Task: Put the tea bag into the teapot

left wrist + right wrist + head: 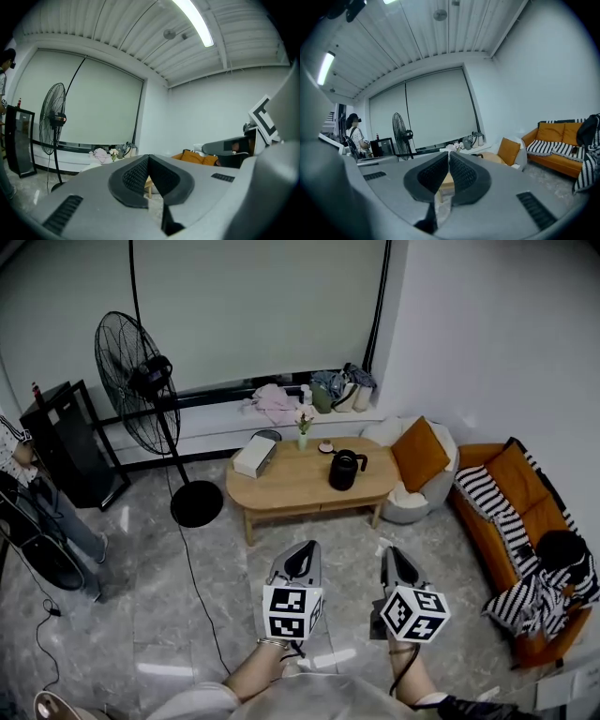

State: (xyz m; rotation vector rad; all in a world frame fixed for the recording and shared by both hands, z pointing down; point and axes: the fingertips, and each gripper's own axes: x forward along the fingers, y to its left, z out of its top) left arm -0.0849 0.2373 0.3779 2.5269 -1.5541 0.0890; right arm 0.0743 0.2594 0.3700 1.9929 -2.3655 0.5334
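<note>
I count two grippers held out over the floor, the left gripper [304, 555] and the right gripper [397, 562], with one marker cube [292, 610] on each. Farther off stands one wooden worktop [281, 486]. It carries one black teapot [345, 470], one white box [254, 457], one little vase [302, 434] with a flower, and one small pale item [325, 446] too small to make out. On the left are one standing fan [131, 381] and one black cabinet [61, 446]. On the right are one orange sofa [523, 476] with two striped blankets [483, 491], and one white armchair [417, 505] holding one orange cushion [419, 454]. One person [355, 137] stands at the far left.
</note>
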